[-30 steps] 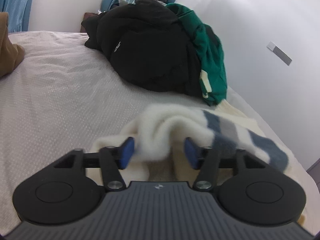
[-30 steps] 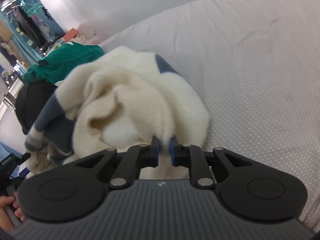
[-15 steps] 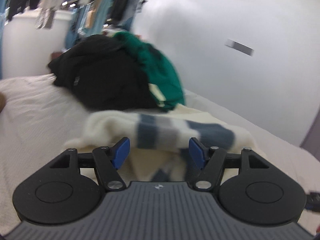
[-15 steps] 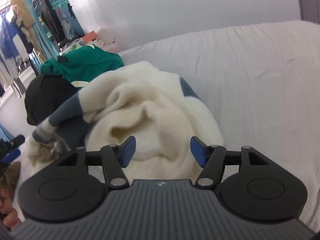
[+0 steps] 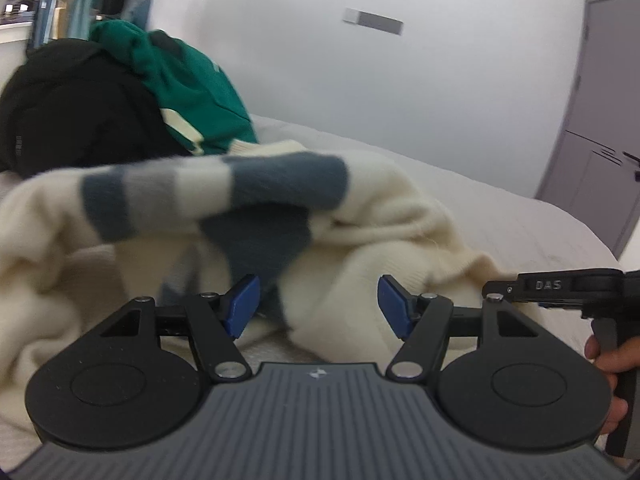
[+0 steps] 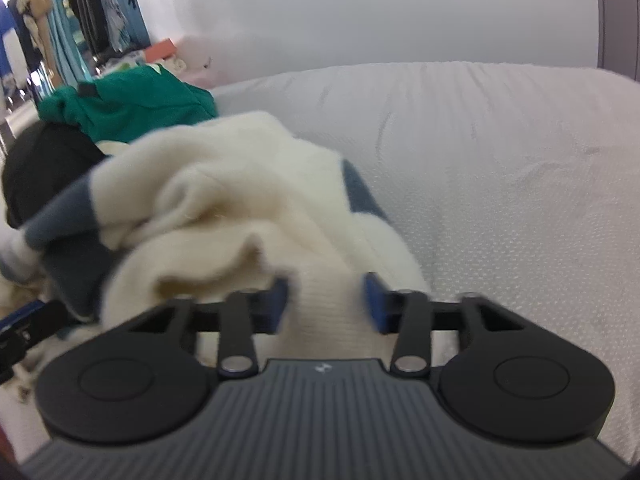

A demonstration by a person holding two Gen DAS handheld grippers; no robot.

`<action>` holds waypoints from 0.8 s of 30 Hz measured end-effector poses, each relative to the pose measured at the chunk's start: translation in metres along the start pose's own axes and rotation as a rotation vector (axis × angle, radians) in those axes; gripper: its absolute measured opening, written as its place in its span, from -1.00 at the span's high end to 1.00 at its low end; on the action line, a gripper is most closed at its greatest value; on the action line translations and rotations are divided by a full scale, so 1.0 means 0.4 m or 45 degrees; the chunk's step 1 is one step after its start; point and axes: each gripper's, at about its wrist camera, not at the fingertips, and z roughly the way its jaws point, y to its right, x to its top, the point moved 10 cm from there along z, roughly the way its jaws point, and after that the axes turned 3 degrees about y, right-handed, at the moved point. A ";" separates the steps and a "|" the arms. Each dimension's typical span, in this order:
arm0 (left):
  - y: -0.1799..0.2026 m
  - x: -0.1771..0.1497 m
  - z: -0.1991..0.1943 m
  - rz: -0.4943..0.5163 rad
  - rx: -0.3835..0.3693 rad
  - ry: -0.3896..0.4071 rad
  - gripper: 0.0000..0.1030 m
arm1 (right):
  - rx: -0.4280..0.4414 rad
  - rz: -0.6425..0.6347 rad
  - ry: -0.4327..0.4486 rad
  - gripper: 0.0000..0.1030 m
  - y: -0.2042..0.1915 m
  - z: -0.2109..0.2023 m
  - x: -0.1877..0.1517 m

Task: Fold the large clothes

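Sweater (image 5: 380,208): I see it bunched on the bed (image 6: 520,160), its striped sleeve (image 5: 216,188) running crosswise in the left view.
Left gripper (image 5: 318,306): released, jaws spread, sweater just ahead, gripping nothing.
Right gripper (image 6: 326,304): jaws apart, a cream fold lying between them, not clenched.
Key relation: sweater lies straight ahead of both; my right looks nearer, already straddling cloth.
Behind: black and green clothes (image 5: 120,92).

White bed (image 6: 500,168) carries crumpled cream sweater (image 5: 380,216) (blue-grey stripes), black garment (image 5: 72,120), green garment (image 5: 192,92).
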 end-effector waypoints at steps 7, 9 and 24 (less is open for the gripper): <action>0.035 -0.002 0.018 0.057 -0.074 0.021 -0.37 | 0.103 0.036 0.108 0.74 -0.018 -0.091 0.031; 0.052 0.001 0.018 0.087 -0.108 0.034 -0.37 | 0.169 0.030 0.148 0.74 -0.040 -0.136 0.035; 0.168 0.012 0.044 0.448 -0.143 0.147 -0.37 | 0.329 -0.046 0.206 0.75 -0.124 -0.254 0.014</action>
